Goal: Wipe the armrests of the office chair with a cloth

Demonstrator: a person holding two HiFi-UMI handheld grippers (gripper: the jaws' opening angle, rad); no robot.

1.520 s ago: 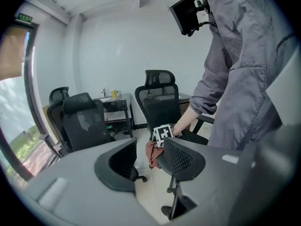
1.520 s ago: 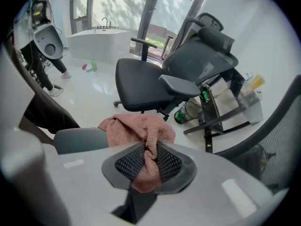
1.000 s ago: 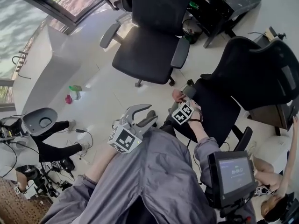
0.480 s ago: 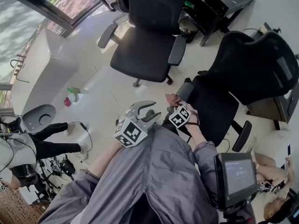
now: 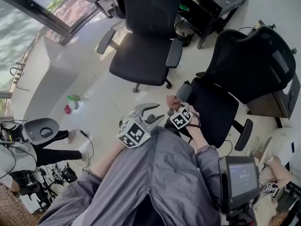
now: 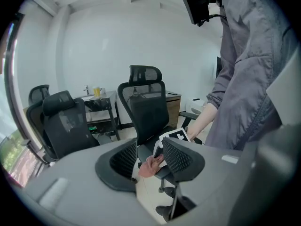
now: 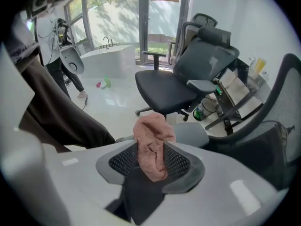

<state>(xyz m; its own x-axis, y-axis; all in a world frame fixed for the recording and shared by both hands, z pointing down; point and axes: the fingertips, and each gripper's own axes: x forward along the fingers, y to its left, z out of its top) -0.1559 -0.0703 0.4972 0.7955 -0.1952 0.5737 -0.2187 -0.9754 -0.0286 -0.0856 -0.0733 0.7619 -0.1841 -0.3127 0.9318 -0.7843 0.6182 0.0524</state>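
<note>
Head view: my left claw (image 5: 153, 113) hung open over my lap, nothing in it. My right claw (image 5: 178, 106) pointed down at the near armrest (image 5: 183, 91) of the chair (image 5: 221, 102). The pink cloth (image 5: 173, 101) sat bunched at its tip, on the armrest's near end.

Left claw view: the left claw (image 6: 149, 149) had its jaws apart and empty. Through the gap I saw the cloth (image 6: 149, 166) on the armrest (image 6: 165, 171), with the right claw (image 6: 173, 136) right above it.

Right claw view: the right claw (image 7: 150, 158) jaws were opening, with the cloth (image 7: 151, 142) standing between the pads, its top bulging past the tips. The grey armrest (image 7: 190, 134) lay just behind the cloth. I couldn't tell if the cloth touched it here.
</note>
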